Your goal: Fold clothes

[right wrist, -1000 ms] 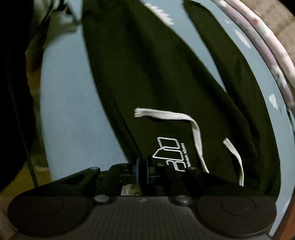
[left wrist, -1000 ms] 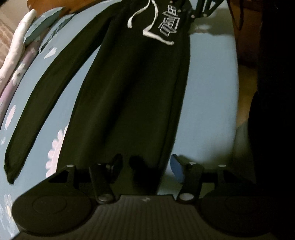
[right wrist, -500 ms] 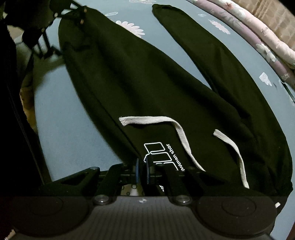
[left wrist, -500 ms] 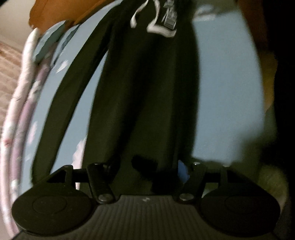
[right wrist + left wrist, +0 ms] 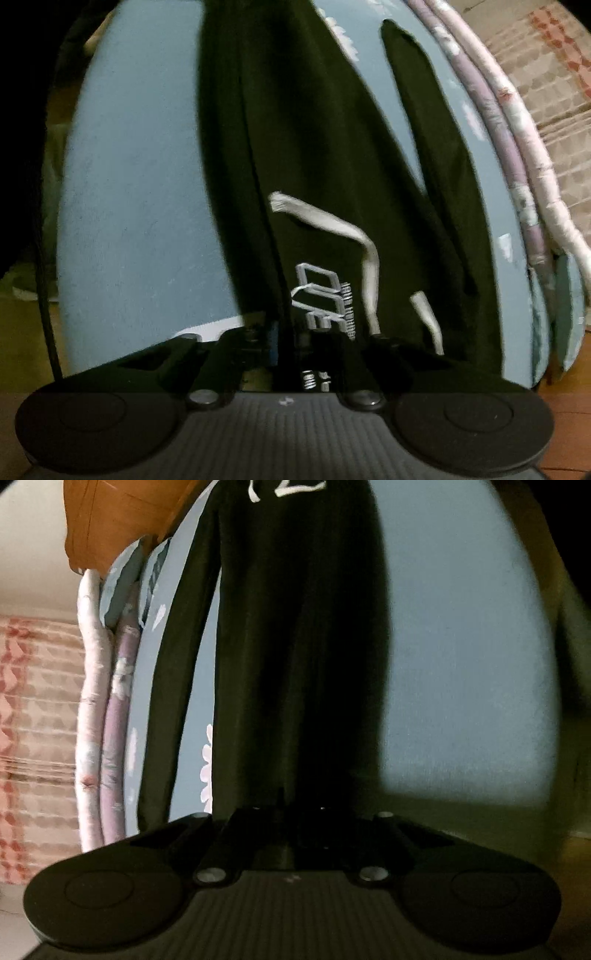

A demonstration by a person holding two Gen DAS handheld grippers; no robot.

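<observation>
Black trousers (image 5: 295, 657) stretched lengthwise along blue flowered bed (image 5: 461, 664), rolled bedding (image 5: 92, 720) beside, drawstring (image 5: 354, 240) at waist end. Left tool (image 5: 291, 812) pinched closed on cuff end, right tool (image 5: 291, 332) clamped tight on waistband.

Both handheld tools look alike: the left gripper (image 5: 291, 812) and right gripper (image 5: 286, 336) have black ribbed bodies, two round discs, silver screws, black fingers (image 5: 255, 339) with blue pads.

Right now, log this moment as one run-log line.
left gripper: shut on trousers leg end | right gripper: shut on waistband | trousers stretched over blue bedsheet
</observation>
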